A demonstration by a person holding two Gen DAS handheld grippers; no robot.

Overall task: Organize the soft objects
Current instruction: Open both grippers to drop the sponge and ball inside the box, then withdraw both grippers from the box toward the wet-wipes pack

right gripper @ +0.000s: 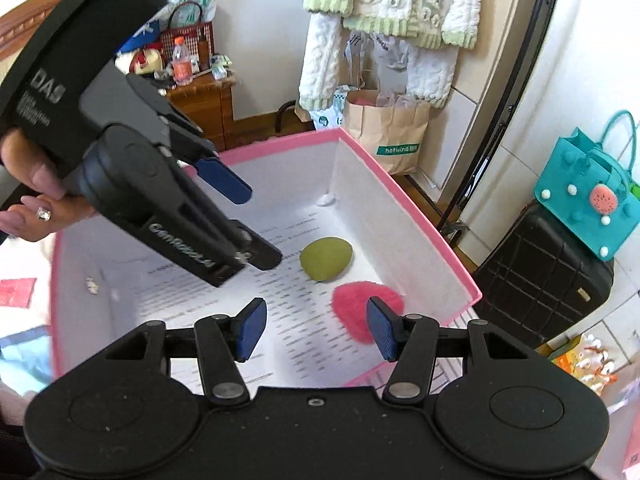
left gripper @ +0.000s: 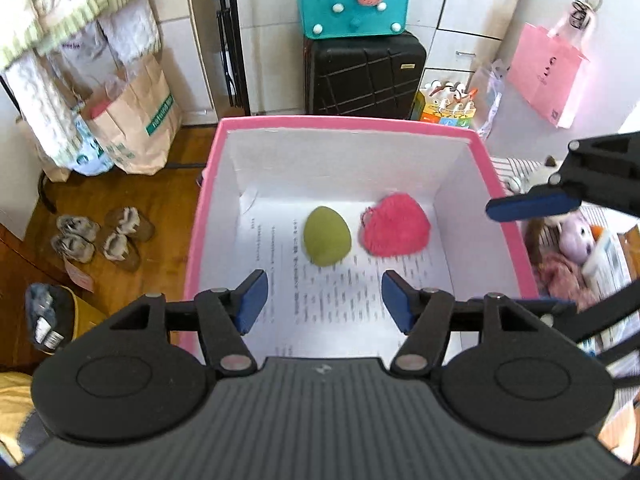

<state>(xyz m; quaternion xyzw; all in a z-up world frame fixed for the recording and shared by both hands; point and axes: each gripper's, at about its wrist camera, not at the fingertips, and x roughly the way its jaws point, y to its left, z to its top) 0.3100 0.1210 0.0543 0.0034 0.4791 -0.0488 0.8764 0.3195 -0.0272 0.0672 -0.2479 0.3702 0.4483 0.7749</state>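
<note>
A pink-rimmed white box (left gripper: 208,184) holds a green egg-shaped soft toy (left gripper: 327,236) and a fluffy pink heart (left gripper: 396,225), side by side on a printed sheet. Both toys also show in the right wrist view: the egg (right gripper: 326,258) and the heart (right gripper: 352,308). My left gripper (left gripper: 324,300) is open and empty above the box's near end. My right gripper (right gripper: 316,328) is open and empty over the box, just above the heart. One of its fingers (left gripper: 532,206) shows at the box's right rim in the left wrist view.
More soft toys (left gripper: 576,240) lie right of the box. A black suitcase (left gripper: 364,74) with a teal felt bag (left gripper: 352,0) stands behind it. Paper bags (left gripper: 136,120) and slippers (left gripper: 104,236) are on the wooden floor to the left. A pink bag (left gripper: 548,72) hangs at right.
</note>
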